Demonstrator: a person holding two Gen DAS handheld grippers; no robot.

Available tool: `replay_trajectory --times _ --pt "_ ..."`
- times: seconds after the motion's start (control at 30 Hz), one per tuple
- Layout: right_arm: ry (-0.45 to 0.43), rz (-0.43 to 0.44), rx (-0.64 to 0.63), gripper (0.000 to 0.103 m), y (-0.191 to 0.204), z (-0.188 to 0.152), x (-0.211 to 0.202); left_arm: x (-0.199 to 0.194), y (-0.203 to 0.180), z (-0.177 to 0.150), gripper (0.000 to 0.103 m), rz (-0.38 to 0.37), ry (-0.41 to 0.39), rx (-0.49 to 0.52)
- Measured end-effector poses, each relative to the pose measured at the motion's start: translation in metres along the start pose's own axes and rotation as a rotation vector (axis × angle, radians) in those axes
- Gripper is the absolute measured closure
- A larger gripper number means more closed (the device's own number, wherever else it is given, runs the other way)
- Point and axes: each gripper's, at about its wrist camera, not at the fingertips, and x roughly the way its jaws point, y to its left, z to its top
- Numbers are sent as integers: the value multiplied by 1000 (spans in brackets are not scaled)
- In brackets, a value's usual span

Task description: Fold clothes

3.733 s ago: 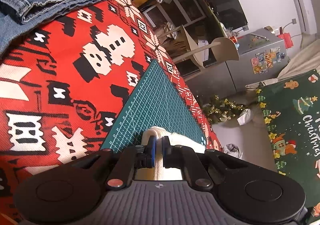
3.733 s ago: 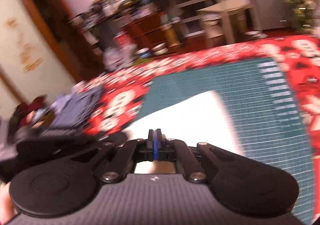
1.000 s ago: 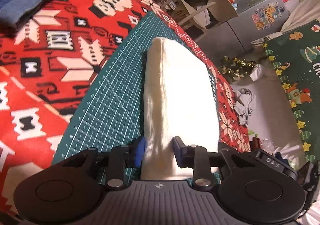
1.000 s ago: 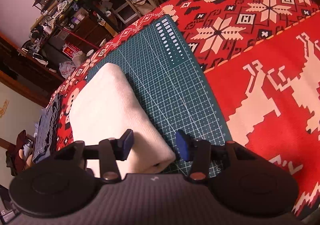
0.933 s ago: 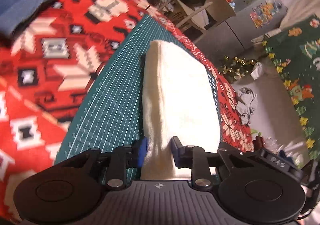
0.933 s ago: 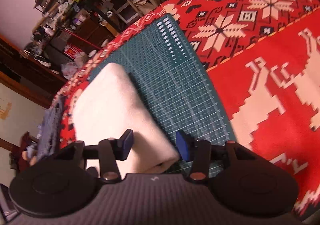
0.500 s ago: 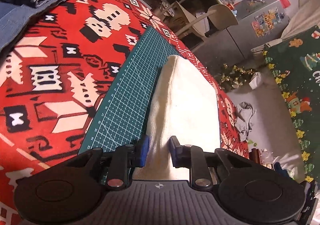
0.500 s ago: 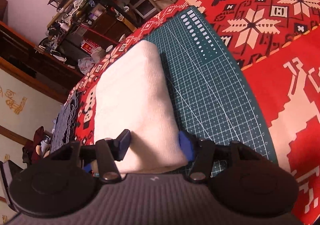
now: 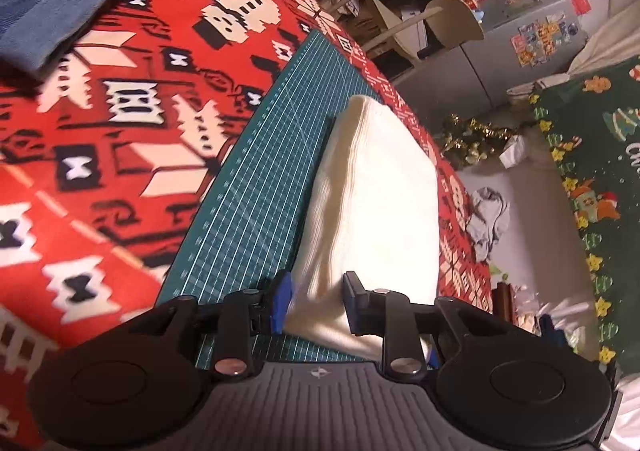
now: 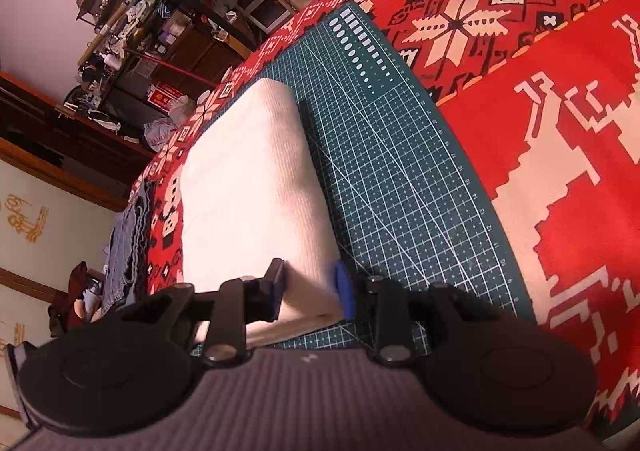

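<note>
Both grippers pinch the folded white knit garment (image 9: 372,187) on the green gridded cutting mat (image 10: 400,171): left gripper (image 9: 316,297) just loosening, right gripper (image 10: 310,291) just tightening.

A cluttered home room: sticker-covered fridge (image 9: 532,35), packed shelves (image 10: 132,7) (Christmas-patterned tablecloth (image 9: 132,139) too).

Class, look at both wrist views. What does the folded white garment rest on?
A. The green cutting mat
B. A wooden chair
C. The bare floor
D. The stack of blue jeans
A: the folded white garment lies on the gridded green cutting mat, which lies on the red patterned cloth.
</note>
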Motion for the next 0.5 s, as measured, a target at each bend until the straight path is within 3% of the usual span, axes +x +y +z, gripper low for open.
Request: replay_trajectory --times 0.2,0.43,0.5 --pt "6 -17 -33 75 5 -3 -4 -4 -2 -7 86 25 -10 30" --pt "-24 -41 -121 72 16 -7 -20 -14 0 -4 84 11 20 25" --pt "-40 -59 -206 72 27 -10 -28 -24 -8 -4 82 30 -7 93"
